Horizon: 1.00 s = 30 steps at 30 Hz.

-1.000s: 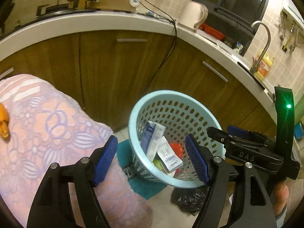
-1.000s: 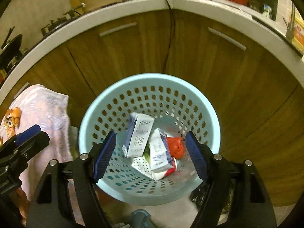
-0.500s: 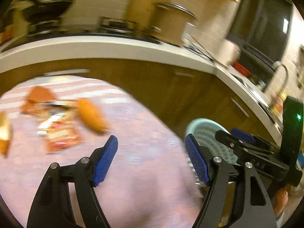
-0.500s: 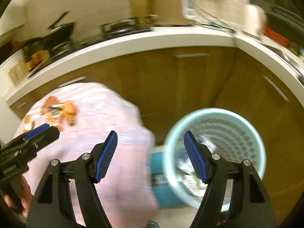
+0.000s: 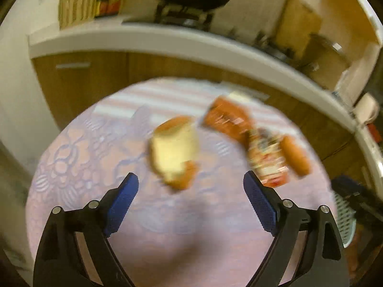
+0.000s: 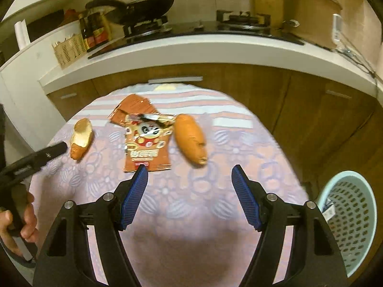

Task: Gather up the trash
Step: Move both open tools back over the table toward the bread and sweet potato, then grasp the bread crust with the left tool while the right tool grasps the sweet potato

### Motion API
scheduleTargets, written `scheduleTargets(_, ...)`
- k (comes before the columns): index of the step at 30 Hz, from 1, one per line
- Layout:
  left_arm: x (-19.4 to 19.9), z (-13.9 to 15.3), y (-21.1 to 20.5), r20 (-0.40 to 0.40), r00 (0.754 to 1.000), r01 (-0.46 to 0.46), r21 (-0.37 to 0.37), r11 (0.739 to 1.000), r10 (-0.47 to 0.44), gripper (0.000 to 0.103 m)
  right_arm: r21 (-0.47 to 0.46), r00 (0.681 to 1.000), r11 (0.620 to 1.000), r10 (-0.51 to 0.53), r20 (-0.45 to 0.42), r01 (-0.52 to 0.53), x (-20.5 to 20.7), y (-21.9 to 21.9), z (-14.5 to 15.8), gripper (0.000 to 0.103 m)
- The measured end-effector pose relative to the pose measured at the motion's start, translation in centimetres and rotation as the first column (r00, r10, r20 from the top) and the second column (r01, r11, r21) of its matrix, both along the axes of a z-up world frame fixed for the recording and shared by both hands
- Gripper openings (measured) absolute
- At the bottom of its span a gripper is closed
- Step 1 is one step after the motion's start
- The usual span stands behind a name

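Both jaws stand open and empty, the left gripper (image 5: 190,196) having just widened, the right gripper (image 6: 189,191) near the wrapper (image 6: 146,141) on the tablecloth (image 6: 215,215). I could snag cloth, or bin the bread (image 6: 190,141) by mistake

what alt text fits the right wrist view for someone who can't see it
An open, empty right claw hovers over a pink patterned tablecloth holding an orange snack wrapper, a whole bread roll and a torn roll. A pale blue basket stands at right.

Open tablecloth (image 6: 191,215) lies before the wrapper (image 6: 146,143), bread pieces flanking it.
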State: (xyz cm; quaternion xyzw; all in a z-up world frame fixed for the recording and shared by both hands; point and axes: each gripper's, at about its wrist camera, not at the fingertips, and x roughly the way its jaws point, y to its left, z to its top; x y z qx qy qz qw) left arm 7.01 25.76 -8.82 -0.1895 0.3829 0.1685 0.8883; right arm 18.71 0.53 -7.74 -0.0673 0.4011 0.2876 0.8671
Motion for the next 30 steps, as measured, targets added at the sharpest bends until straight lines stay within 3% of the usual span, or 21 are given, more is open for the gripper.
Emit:
scheduleTargets(4,1.3,-2.1,1.1,-0.055,0.998,0.028,-0.023,0.999,-0.029,0.087,-0.013,1.000,1.000,-0.006,-0.015,0.006,0.6,0.7,-0.6,0.068)
scheduleTargets(13,4.7,-3.0,1.3,-0.086,0.996,0.035,0.100,0.994,-0.027,0.084,-0.015,0.999,0.999,-0.028,-0.019,0.028,3.9,1.1,-1.5,0.068)
scheduleTargets(14,4.8,-3.1,1.1,-0.081,0.996,0.033,0.125,0.992,-0.023,0.079,-0.014,0.999,1.000,-0.026,-0.019,0.026,4.1,1.3,-1.7,0.068)
scheduleTargets(15,4.8,-3.2,1.1,-0.078,0.997,0.026,0.147,0.989,-0.014,0.066,-0.014,1.000,1.000,-0.024,-0.017,0.023,4.4,1.5,-1.8,0.068)
scheduleTargets(20,4.2,-3.1,1.3,-0.042,0.999,0.032,0.134,0.991,-0.026,0.047,-0.010,0.999,1.000,-0.019,-0.030,0.019,5.8,2.6,-3.2,0.068)
scheduleTargets(23,3.7,-3.0,1.7,-0.003,0.999,0.036,0.089,0.995,-0.036,0.035,-0.029,1.000,0.999,-0.019,-0.025,0.018,6.3,3.2,-3.9,0.068)
scheduleTargets(30,3.1,-3.0,2.3,0.059,0.996,0.061,0.008,0.998,-0.061,0.025,-0.053,1.000,0.999,-0.009,-0.025,0.008,7.2,4.4,-5.0,0.068)
